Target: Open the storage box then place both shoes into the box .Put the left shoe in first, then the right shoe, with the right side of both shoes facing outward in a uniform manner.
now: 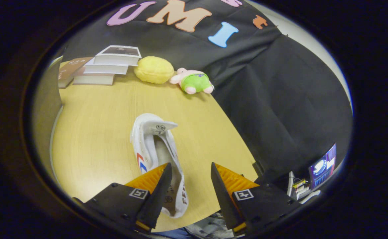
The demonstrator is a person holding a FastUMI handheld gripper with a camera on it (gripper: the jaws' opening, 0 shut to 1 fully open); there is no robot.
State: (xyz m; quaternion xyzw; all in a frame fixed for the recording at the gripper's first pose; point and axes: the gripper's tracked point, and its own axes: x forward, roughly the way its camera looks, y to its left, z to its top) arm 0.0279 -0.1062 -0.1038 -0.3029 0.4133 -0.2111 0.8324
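Gripper view: my gripper (188, 172) hangs spread and empty over the table (91, 139), one shoe (154, 146) partly under my left finger. Pick-up step, I judge; next I straddle its collar and close.

Tongs (189, 169): ribbed pads, black mounts w/ square markers, screws.

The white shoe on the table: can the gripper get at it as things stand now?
Probably yes. The gripper is open and the white shoe lies just ahead, partly under one finger, on bare table. Nothing stands between them.
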